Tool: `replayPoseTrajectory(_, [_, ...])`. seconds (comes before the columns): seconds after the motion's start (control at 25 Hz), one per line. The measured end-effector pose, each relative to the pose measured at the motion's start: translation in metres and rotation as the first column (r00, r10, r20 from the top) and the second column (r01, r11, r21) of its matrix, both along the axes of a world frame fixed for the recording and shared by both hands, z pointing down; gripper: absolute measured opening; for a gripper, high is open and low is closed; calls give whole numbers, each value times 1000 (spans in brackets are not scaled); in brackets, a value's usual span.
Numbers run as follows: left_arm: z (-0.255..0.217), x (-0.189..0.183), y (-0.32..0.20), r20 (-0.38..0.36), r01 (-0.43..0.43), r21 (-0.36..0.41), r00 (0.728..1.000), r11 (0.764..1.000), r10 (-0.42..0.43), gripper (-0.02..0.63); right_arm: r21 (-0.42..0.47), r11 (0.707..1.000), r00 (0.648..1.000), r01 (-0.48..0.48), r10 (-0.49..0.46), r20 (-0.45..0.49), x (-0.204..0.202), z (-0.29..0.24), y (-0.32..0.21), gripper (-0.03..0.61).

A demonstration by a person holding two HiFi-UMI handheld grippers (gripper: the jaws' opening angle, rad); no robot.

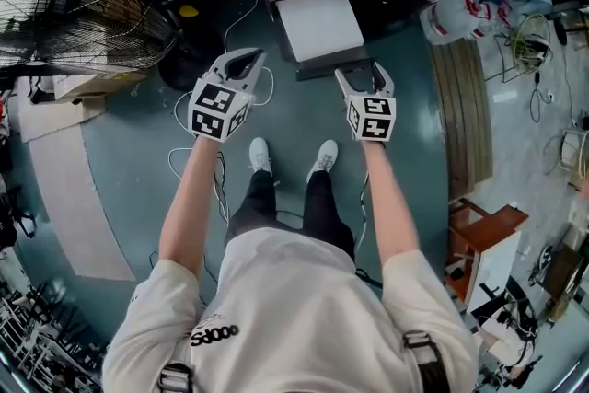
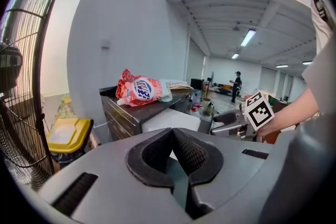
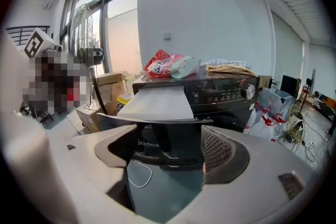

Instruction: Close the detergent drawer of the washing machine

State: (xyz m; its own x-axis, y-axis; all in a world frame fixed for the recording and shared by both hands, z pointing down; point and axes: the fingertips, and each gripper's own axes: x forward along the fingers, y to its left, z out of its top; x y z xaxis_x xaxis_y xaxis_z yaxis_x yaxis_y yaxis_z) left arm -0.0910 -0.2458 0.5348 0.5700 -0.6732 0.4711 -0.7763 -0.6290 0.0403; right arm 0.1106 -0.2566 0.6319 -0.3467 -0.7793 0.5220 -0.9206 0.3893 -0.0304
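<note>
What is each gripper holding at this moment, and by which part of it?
Nothing. The left gripper is shut with nothing in it; the right gripper is open and empty, facing the open detergent drawer.

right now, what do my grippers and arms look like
The left gripper and the right gripper both have grey bodies with dark textured pads. Each carries a white cube with black square markers. The arms are bare below the short sleeves of a white T-shirt with dark print.
</note>
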Motion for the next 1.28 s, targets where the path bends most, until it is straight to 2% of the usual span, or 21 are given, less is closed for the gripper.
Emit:
replayPoseTrajectory(0.72, [15,-7,-31,2,-5,-26,1000,1000,5,18,23,1000,1000,-3,3,1,-16,1,-48,331])
replayPoseTrajectory(1.0, [19,-6,-45,9,-21,-41,1000,999,22,18,31,1000,1000,0,0,-10,-25,-1,-74,331])
replayPoseTrajectory(1.28, [22,-11,-62,11,-6,-52,1000,999,6,18,50,999,1000,1,-2,18,-42,-7,-112,331])
